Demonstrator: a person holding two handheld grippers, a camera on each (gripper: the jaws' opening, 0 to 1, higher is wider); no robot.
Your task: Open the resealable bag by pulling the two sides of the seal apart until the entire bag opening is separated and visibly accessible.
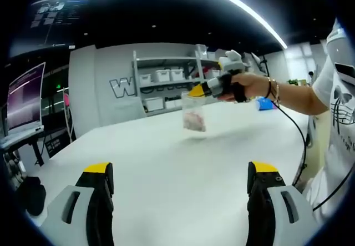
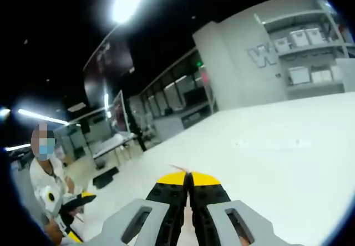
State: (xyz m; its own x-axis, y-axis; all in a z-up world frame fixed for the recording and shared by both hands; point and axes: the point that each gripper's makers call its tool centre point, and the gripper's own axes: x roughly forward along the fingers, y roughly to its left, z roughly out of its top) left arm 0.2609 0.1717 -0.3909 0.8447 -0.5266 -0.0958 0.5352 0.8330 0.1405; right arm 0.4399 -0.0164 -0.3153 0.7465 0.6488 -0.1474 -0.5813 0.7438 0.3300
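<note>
While the right gripper (image 1: 195, 90) pinches the bag (image 1: 193, 114) above the white table (image 1: 166, 168), the left gripper (image 1: 180, 187) gapes.

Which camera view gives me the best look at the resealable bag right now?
The left gripper view: the resealable bag hangs over the white table, pinched at its top by the right gripper. The right gripper view shows just a sliver between its shut jaws.

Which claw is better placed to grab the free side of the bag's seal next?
The left claw, probably. Its jaws stand wide open and hold nothing, facing the clear plastic resealable bag that hangs above the white table from the shut right claw.
</note>
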